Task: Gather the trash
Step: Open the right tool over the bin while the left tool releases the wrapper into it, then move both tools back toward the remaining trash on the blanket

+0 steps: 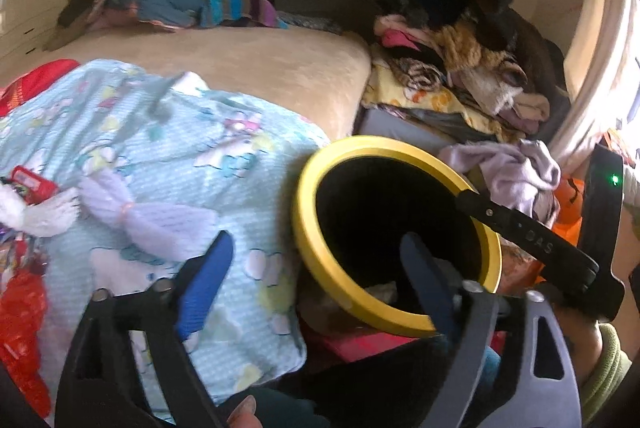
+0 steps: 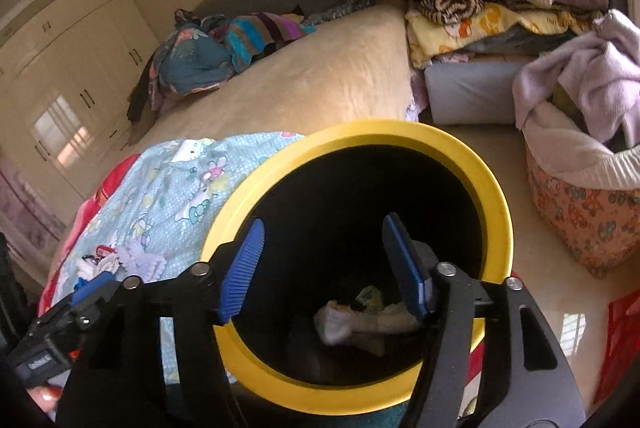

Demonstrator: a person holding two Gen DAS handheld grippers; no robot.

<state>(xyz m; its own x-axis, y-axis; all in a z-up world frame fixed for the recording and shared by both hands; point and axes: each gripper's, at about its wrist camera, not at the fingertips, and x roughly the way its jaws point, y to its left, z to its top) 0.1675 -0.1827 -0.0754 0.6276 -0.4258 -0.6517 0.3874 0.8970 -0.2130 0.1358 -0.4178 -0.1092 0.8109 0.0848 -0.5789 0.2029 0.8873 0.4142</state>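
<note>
A round bin (image 2: 498,196) with a thick yellow rim and a black inside stands beside the bed (image 1: 280,68), just at the edge of the light-blue cartoon blanket (image 1: 180,148) that hangs over the mattress. At the bottom of the bin lies crumpled trash (image 2: 360,320): whitish paper or tissue pieces with a bit of yellow-green print, all small and wrinkled. The right gripper (image 2: 322,266) hangs above the mouth of the bin with its blue ribbed pads spread apart and nothing between them; the trash is seen below, through the gap. The left gripper (image 1: 316,272) is at the bed side of the bin, one pad over the blanket and the other over the bin's opening, its jaws wide apart and empty. More trash is still on the blanket, away from the bin: a red packet (image 1: 32,184), a white crumpled tissue (image 1: 28,212) and a pale lilac wrapper (image 1: 140,220) twisted in the middle like a bow. On the far side of the bin from the bed sits an orange patterned basket (image 2: 588,220) with pale clothes over it.
</note>
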